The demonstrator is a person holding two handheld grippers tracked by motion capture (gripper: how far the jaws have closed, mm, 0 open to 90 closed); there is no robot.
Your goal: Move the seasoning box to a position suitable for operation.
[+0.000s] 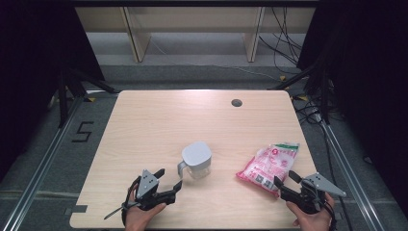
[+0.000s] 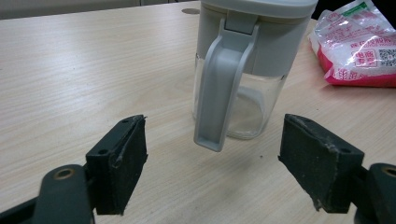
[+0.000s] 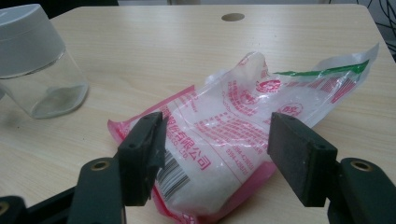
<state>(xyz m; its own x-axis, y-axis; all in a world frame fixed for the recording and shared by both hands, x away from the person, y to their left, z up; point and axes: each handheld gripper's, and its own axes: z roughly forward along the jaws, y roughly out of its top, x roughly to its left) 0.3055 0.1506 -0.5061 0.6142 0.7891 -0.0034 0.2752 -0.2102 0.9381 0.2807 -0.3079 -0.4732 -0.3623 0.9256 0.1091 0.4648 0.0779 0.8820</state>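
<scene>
Pale wood-grain table (image 1: 144,125) carries two items, with dark floor and cables beyond its far edge.

Left gripper (image 1: 169,180): jaws spread wide, nothing between them. The lidded jug (image 1: 196,160) stands upright just ahead of it, its grey handle (image 2: 224,88) turned toward the jaws and roughly centred on the gap, apart from both pads.

Right gripper (image 1: 284,179): jaws likewise spread, gripping nothing. The pink-and-white bag (image 1: 268,167) lies flat directly ahead, its near end reaching between the jaw tips; contact cannot be confirmed.

Step in hand, as judged: approach, with each gripper lined up on its own item and no grasp made yet.

Next move likely requires:
- advancing the left gripper until the handle sits between the pads, then closing;
- advancing the right gripper over the bag's near end, then closing on the film without crushing the contents.
</scene>
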